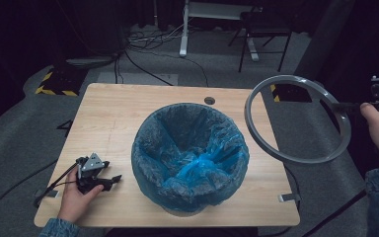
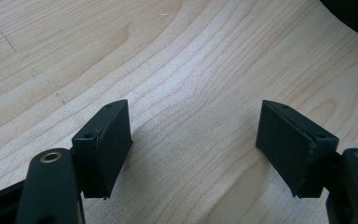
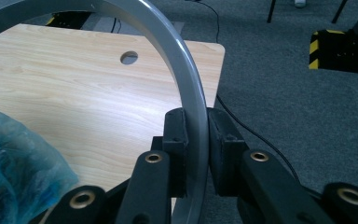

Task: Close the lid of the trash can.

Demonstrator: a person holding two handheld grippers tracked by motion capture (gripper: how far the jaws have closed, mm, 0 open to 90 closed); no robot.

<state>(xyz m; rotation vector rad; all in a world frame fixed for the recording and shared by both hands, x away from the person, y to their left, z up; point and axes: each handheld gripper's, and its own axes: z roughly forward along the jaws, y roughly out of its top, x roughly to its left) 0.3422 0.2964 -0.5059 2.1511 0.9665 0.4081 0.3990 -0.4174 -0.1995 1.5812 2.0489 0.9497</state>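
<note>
The right gripper (image 3: 196, 140) is clamped on the grey ring (image 1: 296, 118), held in the air beside the bin (image 1: 190, 158), to the bin's right. The ring must travel left over the bin's rim. The left gripper (image 1: 106, 177) rests wide open and empty on the table (image 1: 113, 113), left of the bin.

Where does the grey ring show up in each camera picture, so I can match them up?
High view: the grey ring hangs at the right, past the table's right edge, held by the right gripper.
Left gripper view: bare wooden table between open jaws; no ring here.
Right gripper view: the ring arches up from the clamped jaws at bottom centre.
Shared landmark: the round hole in the table.
</note>
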